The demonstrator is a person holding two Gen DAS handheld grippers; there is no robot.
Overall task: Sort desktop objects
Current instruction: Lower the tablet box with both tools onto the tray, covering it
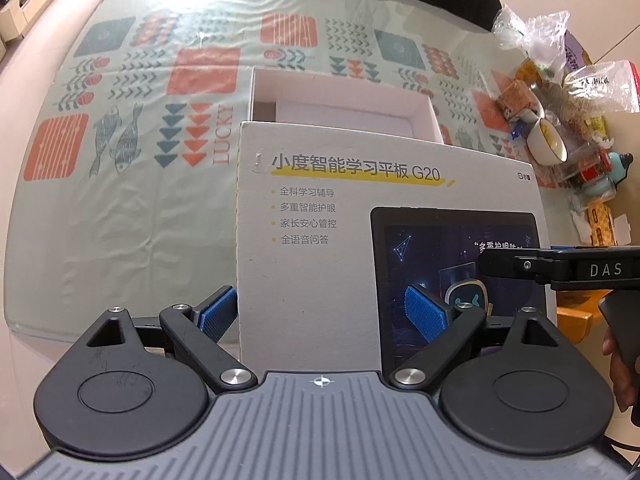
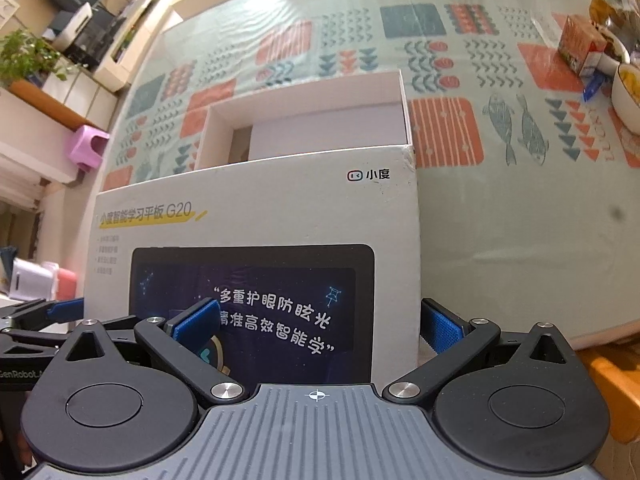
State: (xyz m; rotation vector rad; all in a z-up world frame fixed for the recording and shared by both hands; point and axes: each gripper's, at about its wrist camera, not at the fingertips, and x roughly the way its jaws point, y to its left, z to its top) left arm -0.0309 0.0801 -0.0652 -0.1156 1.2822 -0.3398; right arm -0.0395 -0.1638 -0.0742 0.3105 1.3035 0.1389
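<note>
A white tablet-box lid (image 1: 320, 248) printed with "G20" and a tablet picture lies near the table's front edge, also in the right wrist view (image 2: 280, 208). Behind it stands the open white box base (image 1: 340, 100), which looks empty, also in the right wrist view (image 2: 320, 120). My left gripper (image 1: 324, 316) is open, its blue pads astride the lid's left near corner. My right gripper (image 2: 320, 324) is open, its pads astride the lid's right near corner. The right gripper also shows at the right of the left wrist view (image 1: 560, 264).
A patterned tablecloth (image 1: 120, 160) covers the table. At the right edge sit plastic bags (image 1: 532, 36), a small carton (image 1: 516, 98), a white bowl (image 1: 546, 142) and jars. The bowl (image 2: 626, 96) and carton (image 2: 580, 48) also show in the right wrist view. A pink stool (image 2: 86, 146) stands on the floor.
</note>
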